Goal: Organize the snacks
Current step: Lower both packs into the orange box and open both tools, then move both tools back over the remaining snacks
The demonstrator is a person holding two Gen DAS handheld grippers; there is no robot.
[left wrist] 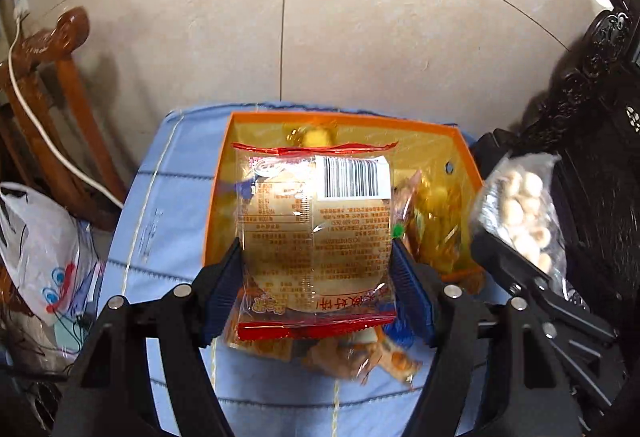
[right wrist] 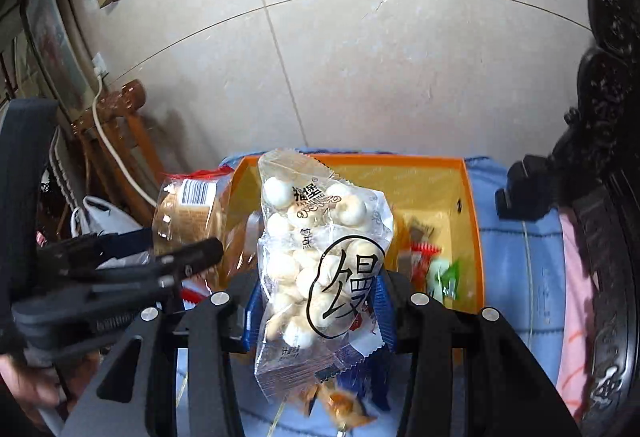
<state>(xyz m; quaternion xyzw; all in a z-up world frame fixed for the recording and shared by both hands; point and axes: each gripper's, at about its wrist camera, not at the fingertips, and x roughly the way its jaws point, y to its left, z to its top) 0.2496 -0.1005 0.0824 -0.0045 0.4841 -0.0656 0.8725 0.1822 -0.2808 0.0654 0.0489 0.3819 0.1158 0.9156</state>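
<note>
My left gripper [left wrist: 316, 265] is shut on a clear, red-edged pack holding a round brown pastry [left wrist: 316, 237], held in the air above the near wall of an orange box [left wrist: 344, 119]. My right gripper [right wrist: 320, 293] is shut on a clear bag of small white round buns [right wrist: 320, 249] with black lettering, also lifted over the same orange box [right wrist: 400, 161]. Each gripper appears in the other's view: the right gripper [left wrist: 516, 261] with its bun bag [left wrist: 520, 205] at the right, the left gripper [right wrist: 160, 257] with the pastry pack [right wrist: 188, 213] at the left.
The box holds several small wrapped snacks [right wrist: 432, 261]. More loose wrapped snacks [left wrist: 360, 357] lie on the blue quilted cloth [left wrist: 160, 221] in front of it. A wooden chair [left wrist: 60, 49] and white plastic bag [left wrist: 40, 237] stand left; dark carved furniture [left wrist: 592, 85] stands right.
</note>
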